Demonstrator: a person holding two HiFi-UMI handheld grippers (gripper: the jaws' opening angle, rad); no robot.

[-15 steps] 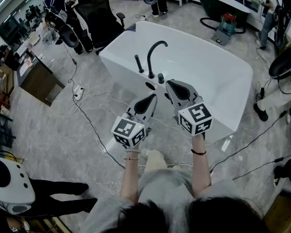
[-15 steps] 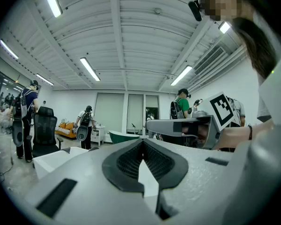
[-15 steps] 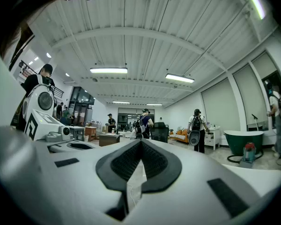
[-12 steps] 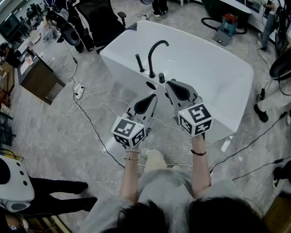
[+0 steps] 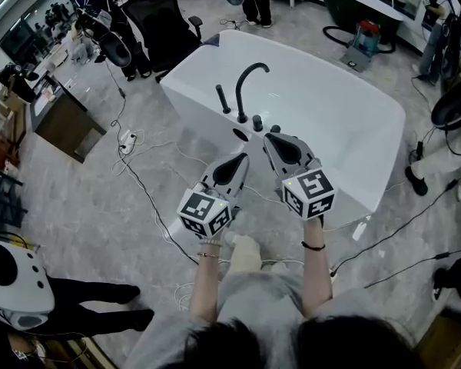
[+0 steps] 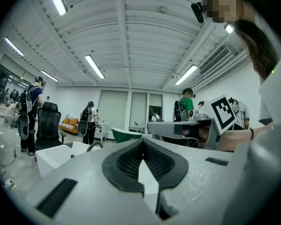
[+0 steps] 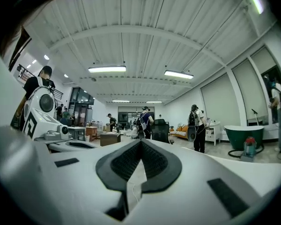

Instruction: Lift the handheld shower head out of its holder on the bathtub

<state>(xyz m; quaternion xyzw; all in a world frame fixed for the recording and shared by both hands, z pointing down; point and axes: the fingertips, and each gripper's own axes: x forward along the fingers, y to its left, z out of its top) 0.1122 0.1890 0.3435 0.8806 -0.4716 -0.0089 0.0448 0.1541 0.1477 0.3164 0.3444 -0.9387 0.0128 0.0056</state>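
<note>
Shower head: we see the handheld shower head (image 5: 223, 98) upright in its holder on the bathtub (image 5: 186, 91) rim, just left of the curved faucet (image 5: 248, 83)
Left gripper: our left gripper (image 5: 241, 160) is level, jaws closed together, empty
Right gripper: our right gripper (image 5: 273, 138) is beside it, jaws together, holding nothing
</note>
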